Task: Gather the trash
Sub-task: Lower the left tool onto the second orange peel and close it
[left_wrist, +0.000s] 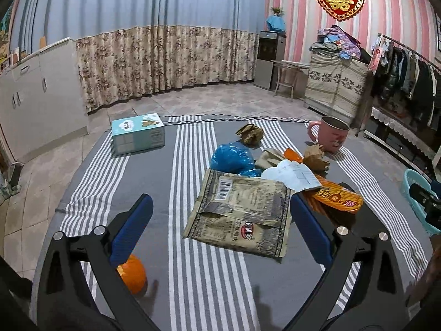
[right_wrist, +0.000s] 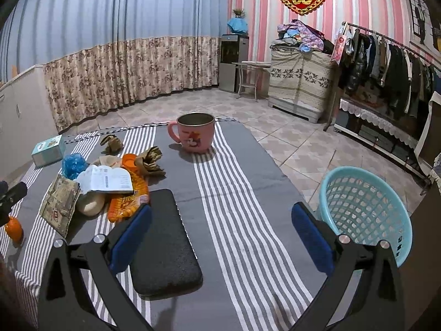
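Left wrist view: the left gripper hangs wide open and empty over the tan snack wrapper, which lies flat on the striped cloth among overlapping litter; a closing pinch may slide off it or drag the white paper. Right wrist view: the right gripper, wide open and empty, straddles a black pad; the blue basket stands beside the table, so carried trash may drop short.

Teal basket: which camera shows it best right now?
The right wrist view. The teal basket shows almost whole there, its open mouth and lattice wall visible beside the table, behind one finger of the right hand-held gripper. The left wrist view catches only a sliver at its right edge.
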A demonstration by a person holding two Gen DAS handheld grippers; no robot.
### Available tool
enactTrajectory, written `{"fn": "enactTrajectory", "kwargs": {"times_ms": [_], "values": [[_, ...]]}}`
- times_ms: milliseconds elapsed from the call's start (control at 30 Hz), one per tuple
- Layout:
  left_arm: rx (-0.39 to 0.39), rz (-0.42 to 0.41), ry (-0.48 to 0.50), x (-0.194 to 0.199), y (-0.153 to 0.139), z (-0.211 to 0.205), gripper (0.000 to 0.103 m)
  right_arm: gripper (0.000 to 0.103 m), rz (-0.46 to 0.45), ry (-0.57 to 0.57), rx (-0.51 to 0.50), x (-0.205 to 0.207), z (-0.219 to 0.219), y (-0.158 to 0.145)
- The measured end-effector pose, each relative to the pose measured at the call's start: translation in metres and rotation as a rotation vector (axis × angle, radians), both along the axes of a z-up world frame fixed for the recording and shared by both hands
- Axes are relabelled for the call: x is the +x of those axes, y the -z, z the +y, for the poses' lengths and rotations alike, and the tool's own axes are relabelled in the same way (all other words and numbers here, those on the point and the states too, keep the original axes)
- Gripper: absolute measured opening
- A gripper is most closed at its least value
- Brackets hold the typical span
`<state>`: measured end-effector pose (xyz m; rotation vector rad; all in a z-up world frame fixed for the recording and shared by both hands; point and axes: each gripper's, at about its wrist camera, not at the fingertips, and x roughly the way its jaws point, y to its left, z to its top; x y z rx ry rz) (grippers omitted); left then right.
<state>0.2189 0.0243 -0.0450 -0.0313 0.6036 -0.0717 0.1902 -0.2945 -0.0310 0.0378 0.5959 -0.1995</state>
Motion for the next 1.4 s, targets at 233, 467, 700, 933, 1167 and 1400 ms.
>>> {"fn": "enactTrajectory", "kwargs": {"times_ms": [233, 467, 700, 933, 1167, 1400], "values": [[0.009, -0.008, 0.003, 0.001, -0.002, -0.004, 0.096, 0.099, 0.001, 0.002, 0.000, -0.001, -0.004, -0.002], [0.011, -0.009, 0.002, 0.001, -0.003, -0.004, 0.096, 0.099, 0.000, 0.001, 0.001, -0.002, -0.005, -0.002], [0.034, -0.012, -0.025, 0.002, -0.001, 0.001, 0.096, 0.099, 0.000, -0.004, 0.004, -0.002, -0.006, -0.002], [0.042, 0.008, -0.071, -0.002, 0.014, 0.023, 0.096, 0.099, 0.005, -0.018, -0.007, 0.000, 0.002, 0.005], [0.062, 0.036, -0.106, -0.011, 0.034, 0.044, 0.096, 0.099, 0.015, -0.017, -0.004, 0.000, 0.005, 0.013], [0.029, 0.083, -0.140, -0.016, 0.046, 0.069, 0.094, 0.099, 0.031, -0.012, -0.003, 0.000, 0.006, 0.021]]}}
